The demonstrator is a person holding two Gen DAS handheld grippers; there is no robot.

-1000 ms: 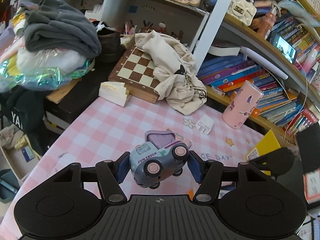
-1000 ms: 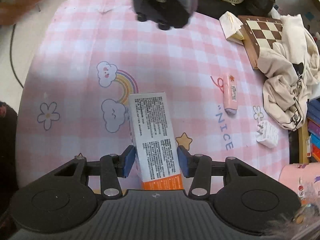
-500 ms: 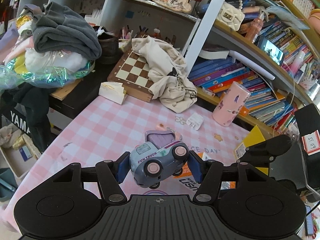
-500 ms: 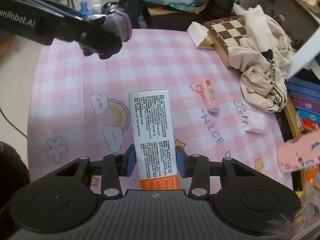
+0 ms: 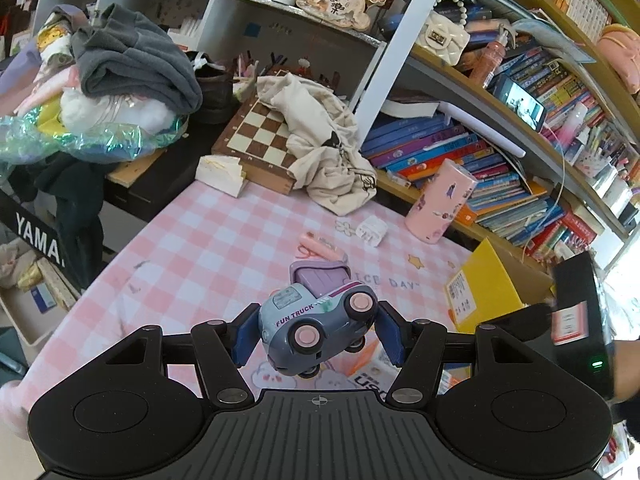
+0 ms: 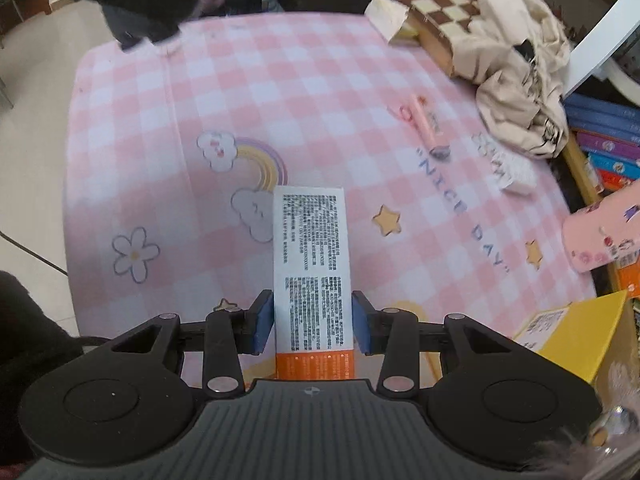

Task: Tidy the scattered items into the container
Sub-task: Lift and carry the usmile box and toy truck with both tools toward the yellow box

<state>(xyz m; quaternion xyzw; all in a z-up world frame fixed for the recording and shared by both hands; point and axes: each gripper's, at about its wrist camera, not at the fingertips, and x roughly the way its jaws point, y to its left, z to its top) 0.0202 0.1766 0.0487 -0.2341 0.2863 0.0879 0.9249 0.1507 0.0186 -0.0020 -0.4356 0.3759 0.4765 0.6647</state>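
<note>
A grey-blue toy truck with pink wheels hangs above the pink checked tablecloth, and my left gripper is shut on it. A white and orange carton sticks out forward from my right gripper, which is shut on its sides. In the right wrist view the left gripper with the truck shows blurred at the top left. A pink tube and a white plug lie on the cloth. A yellow box stands at the table's right edge.
A pink tumbler stands by the low bookshelf. A chessboard under a cream cloth bag and a white paper packet sit at the table's far end. Piled clothes lie to the left.
My right gripper's jaws closed onto the carton and the wrist rolled, so the carton now points straight up the view. The left gripper drew back with the truck, showing more table.
</note>
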